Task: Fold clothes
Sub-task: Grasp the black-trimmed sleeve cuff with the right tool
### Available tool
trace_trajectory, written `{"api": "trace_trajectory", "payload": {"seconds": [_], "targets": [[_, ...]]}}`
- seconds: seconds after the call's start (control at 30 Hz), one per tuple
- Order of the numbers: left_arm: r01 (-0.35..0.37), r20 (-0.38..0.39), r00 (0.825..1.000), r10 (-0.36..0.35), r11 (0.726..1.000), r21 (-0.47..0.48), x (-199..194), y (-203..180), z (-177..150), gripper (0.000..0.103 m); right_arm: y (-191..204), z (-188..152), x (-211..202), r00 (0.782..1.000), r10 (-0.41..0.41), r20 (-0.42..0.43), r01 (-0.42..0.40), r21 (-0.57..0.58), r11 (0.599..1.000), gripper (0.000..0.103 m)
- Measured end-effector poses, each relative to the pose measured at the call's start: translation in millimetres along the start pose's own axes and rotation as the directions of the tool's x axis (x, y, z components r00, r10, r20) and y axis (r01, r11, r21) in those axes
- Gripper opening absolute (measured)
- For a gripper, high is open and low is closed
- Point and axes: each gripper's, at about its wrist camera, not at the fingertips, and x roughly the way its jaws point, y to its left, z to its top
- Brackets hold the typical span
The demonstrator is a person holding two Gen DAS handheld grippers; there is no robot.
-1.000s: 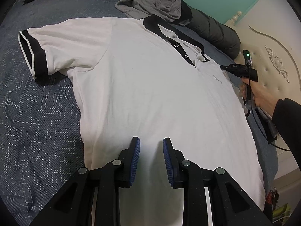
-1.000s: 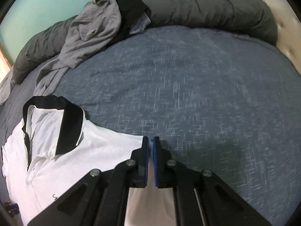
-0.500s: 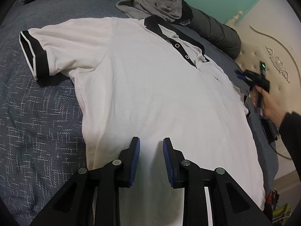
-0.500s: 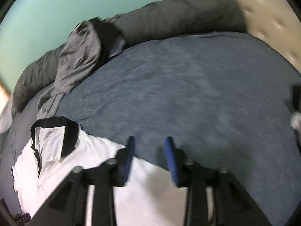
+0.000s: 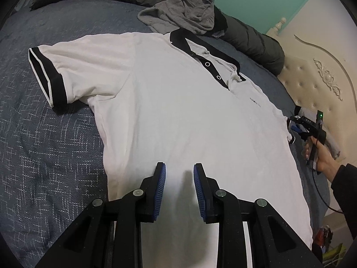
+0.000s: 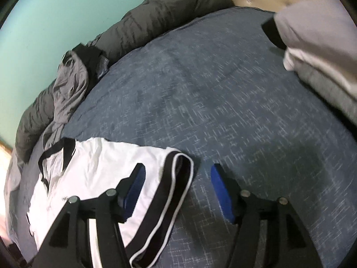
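Observation:
A white polo shirt [image 5: 174, 111] with black collar and black sleeve cuffs lies spread flat, front up, on the blue bed cover [image 5: 44, 147]. My left gripper [image 5: 178, 172] is open and empty, hovering over the shirt's lower part. My right gripper [image 6: 177, 174] is open wide over the shirt's right sleeve cuff [image 6: 174, 192], which lies on the bed between the jaws. The right gripper also shows in the left wrist view [image 5: 296, 129], at the shirt's far right sleeve.
A crumpled grey garment [image 5: 185, 11] and a dark rolled duvet [image 5: 250, 38] lie along the far side of the bed. A stack of folded clothes [image 6: 319, 51] sits at the right. A cream tufted headboard [image 5: 316, 76] stands behind.
My right gripper opened from shut to wide open and moved back along the sleeve to its cuff. The sleeve now lies released on the bed. The left gripper barely moved.

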Motion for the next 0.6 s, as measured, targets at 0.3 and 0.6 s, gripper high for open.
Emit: {"api": "trace_trajectory", "payload": {"seconds": [0.3,0.6], "targets": [[-0.006,-0.008,1.0,0.006,1.0,-0.004,3.3,2.2,0.4,0.029,8.0,-2.0,12.6,0.996,-0.086,0.007,0.086,-0.095,0.992,0.016],[0.003,-0.001,1.0,-0.003,1.0,0.0,-1.2,-1.3,0.6,0.029,62.3,-0.2,-10.9,0.998,-0.023,0.06,0.037,-0.235,0.971,0.004]]}}
